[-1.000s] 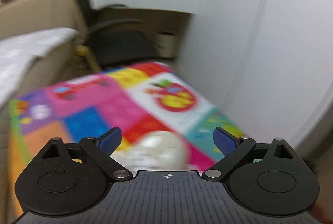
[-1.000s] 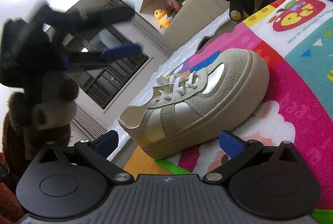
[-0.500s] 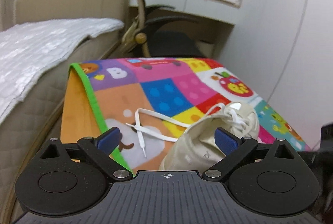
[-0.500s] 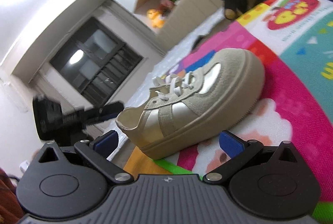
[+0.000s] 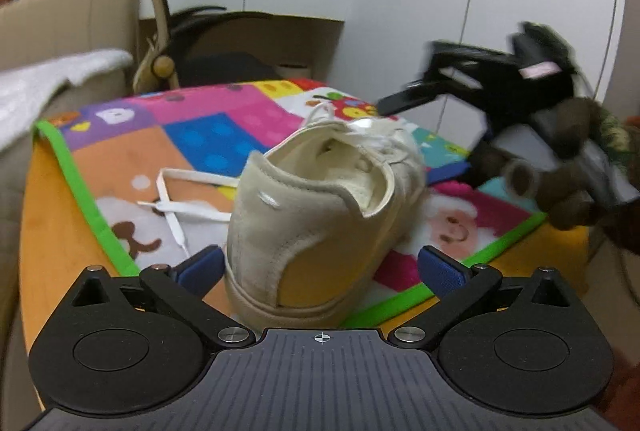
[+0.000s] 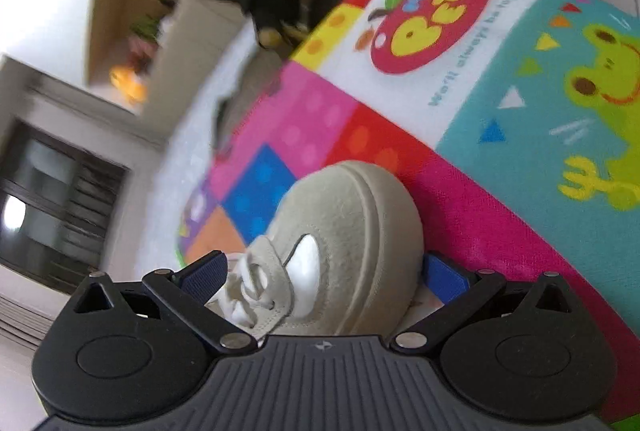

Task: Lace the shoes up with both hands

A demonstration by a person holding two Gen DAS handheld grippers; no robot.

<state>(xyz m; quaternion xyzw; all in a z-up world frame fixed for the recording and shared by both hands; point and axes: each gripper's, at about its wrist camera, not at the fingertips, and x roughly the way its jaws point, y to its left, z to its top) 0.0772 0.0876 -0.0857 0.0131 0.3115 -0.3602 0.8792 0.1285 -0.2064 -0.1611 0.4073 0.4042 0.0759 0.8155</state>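
A beige suede sneaker (image 5: 320, 207) stands on a colourful play mat (image 5: 208, 139), heel toward my left gripper (image 5: 320, 267). The left gripper is open, its blue pads on either side of the heel. White laces (image 5: 176, 207) trail loose on the mat left of the shoe. In the right wrist view the sneaker's toe (image 6: 344, 231) and laced upper lie between the open fingers of my right gripper (image 6: 320, 275). The right gripper also shows, blurred, in the left wrist view (image 5: 500, 79), above and right of the shoe.
The mat covers a small wooden table (image 5: 52, 231) with a green border (image 5: 96, 223). A bed with a white blanket (image 5: 40, 87) is at left, an office chair (image 5: 200, 43) and shelf behind, white cupboards (image 5: 480, 11) at right.
My left gripper has come close behind the heel. My right gripper has swung down over the shoe's toe, so the shoe now fills the gap between its fingers.
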